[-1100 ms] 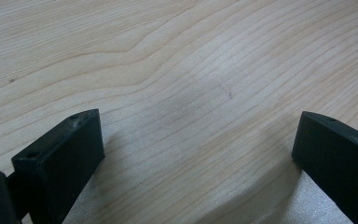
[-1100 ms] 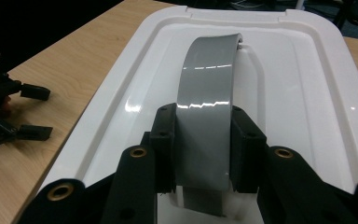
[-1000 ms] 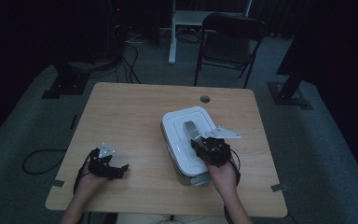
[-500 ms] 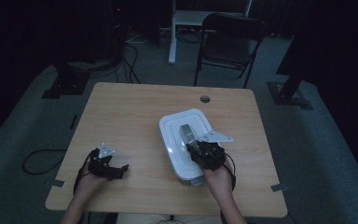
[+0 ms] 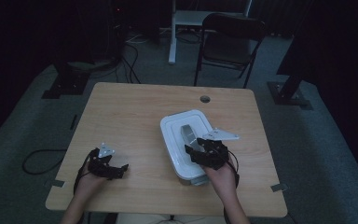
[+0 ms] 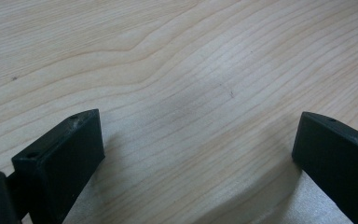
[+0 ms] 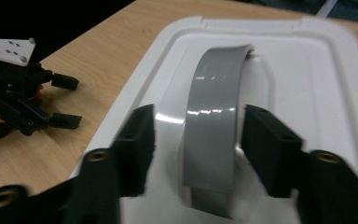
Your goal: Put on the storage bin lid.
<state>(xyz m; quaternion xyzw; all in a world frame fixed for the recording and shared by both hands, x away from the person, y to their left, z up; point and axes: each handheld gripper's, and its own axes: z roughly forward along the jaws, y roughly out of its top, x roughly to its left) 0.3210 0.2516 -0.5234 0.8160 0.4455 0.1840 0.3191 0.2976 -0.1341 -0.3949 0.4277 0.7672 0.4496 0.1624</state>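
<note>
Grey handle sits between the right gripper jaws, which have just been opening and don't squeeze it. Its near end is cut off. White box sits mid-table. Left gripper hangs open over the bare wooden table.

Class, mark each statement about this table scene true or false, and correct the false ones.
1. The white box has a grey handle on its lid. True.
2. The right gripper clamps the handle tightly. False: its jaws have just been opening and stand either side of the handle with gaps.
3. The left gripper holds a cup. False: its jaws are open over the bare table.
4. A chair stands beyond the table. True.
</note>
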